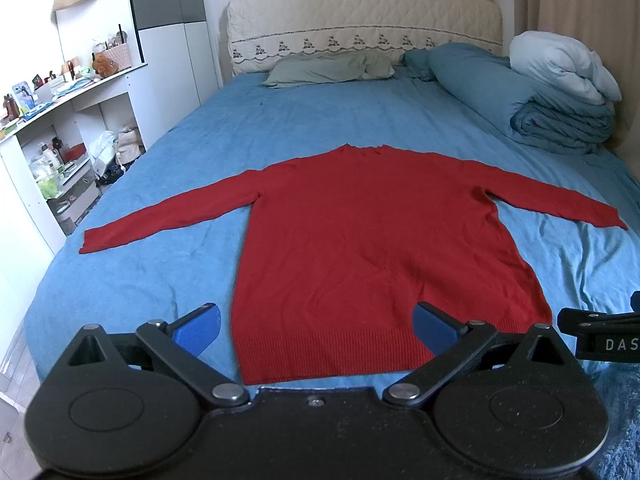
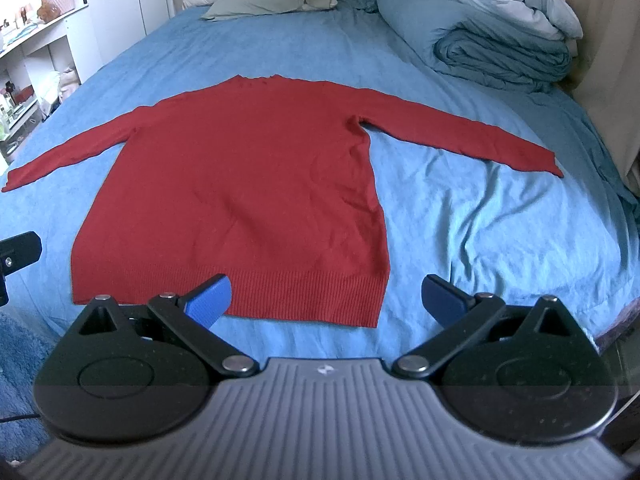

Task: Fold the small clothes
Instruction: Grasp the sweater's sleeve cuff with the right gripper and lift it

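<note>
Red knit, the sweater (image 1: 376,248) is lying flat on the blue sheet (image 1: 200,128), ribbed hem toward us, neck toward the headboard (image 1: 360,20), sleeves spreading sideways. We are holding the left gripper (image 1: 316,326) spread above the hem's left part, and the right gripper (image 2: 326,300) spread above its right corner.

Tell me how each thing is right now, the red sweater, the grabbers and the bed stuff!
red sweater: spread flat, sleeves out, unfolded
left gripper: open, holding nothing
right gripper: open, holding nothing
blue duvet: folded in a pile
green pillow: lying flat, rumpled
blue bedsheet: spread, wrinkled
</note>
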